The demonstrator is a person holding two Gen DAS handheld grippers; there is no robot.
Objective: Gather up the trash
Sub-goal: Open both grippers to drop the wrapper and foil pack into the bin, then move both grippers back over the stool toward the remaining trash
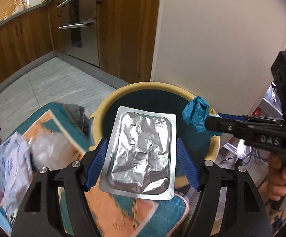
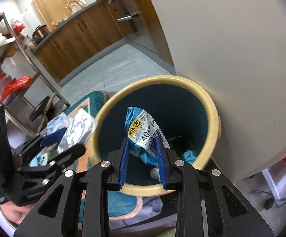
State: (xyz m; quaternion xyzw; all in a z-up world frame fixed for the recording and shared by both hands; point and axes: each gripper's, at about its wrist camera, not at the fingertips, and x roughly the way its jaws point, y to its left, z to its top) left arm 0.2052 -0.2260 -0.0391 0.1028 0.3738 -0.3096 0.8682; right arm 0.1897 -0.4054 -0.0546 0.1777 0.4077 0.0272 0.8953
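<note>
A trash bin [image 1: 103, 106] with a cream rim and dark teal inside stands against a white wall; it also shows in the right wrist view [image 2: 212, 110]. My left gripper [image 1: 142, 148] is shut on a flat silver foil blister pack [image 1: 141, 154], held over the bin's near rim. My right gripper [image 2: 143, 138] is shut on a crumpled blue plastic package with a white label [image 2: 141, 130], held above the bin's opening. The same blue package [image 1: 196, 114] shows at the bin's right rim in the left wrist view. Some blue and dark scraps [image 2: 188, 156] lie at the bin's bottom.
A teal and orange mat [image 1: 123, 213] lies on the floor beside the bin, with white and clear wrappers [image 1: 16, 165] on it. Wooden kitchen cabinets [image 1: 24, 37] and an oven [image 1: 79, 19] stand behind. A metal shelf rack [image 2: 10, 63] stands at the left.
</note>
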